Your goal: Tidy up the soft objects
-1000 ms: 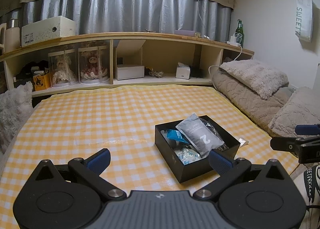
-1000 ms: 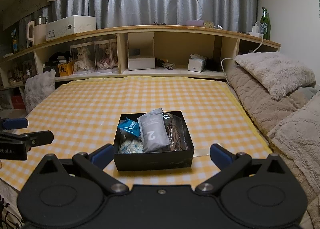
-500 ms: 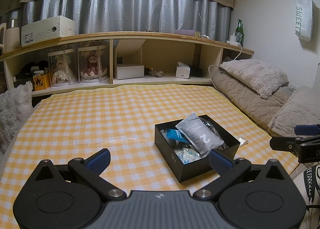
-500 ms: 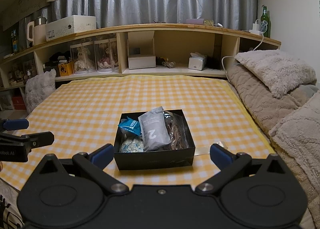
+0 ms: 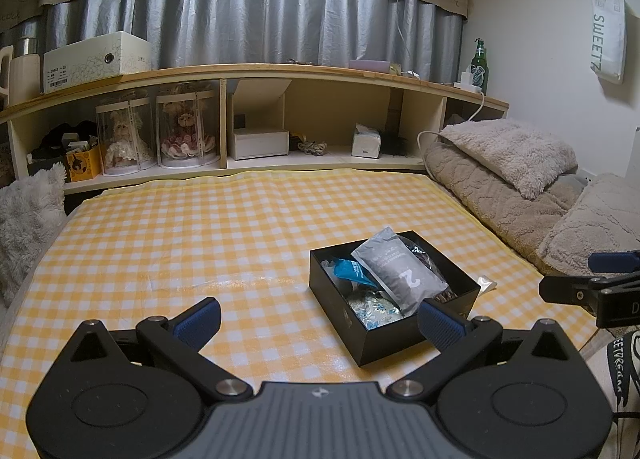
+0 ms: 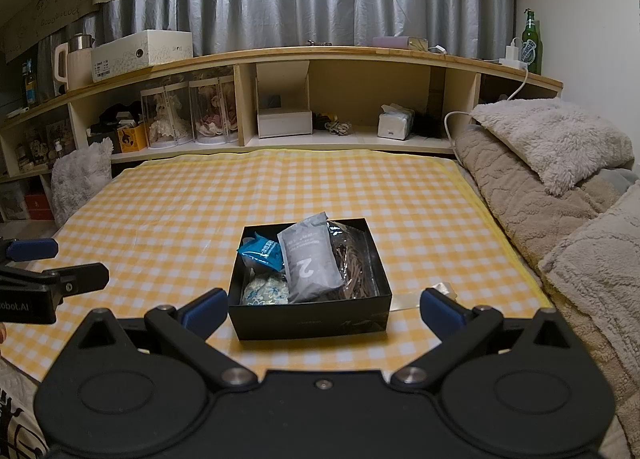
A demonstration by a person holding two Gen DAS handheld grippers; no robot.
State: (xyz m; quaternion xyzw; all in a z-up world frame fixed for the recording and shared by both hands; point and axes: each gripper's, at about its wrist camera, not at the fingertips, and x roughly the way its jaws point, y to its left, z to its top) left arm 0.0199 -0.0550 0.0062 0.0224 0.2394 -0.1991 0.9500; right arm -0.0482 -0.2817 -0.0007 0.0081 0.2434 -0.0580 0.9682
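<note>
- A yellow checked cloth [image 6: 320, 187] is spread over the surface; a wooden shelf [image 6: 320, 55] and grey curtain [image 6: 304, 3] are seen behind it, with fluffy pillows [image 6: 556, 139] at the right.
- A black box [image 6: 312, 323] is set on the cloth, filled with soft packets: a grey pouch [image 6: 312, 263], a blue packet [image 6: 262, 251] and what may be a brown bundle in clear wrap [image 6: 354, 263].
- The right hand-held gripper [image 6: 322, 309] is held wide apart, empty, the box just ahead between its fingers.
- The left hand-held gripper [image 5: 318, 319] is likewise spread wide and empty; the box is seen ahead, toward its right finger.
</note>
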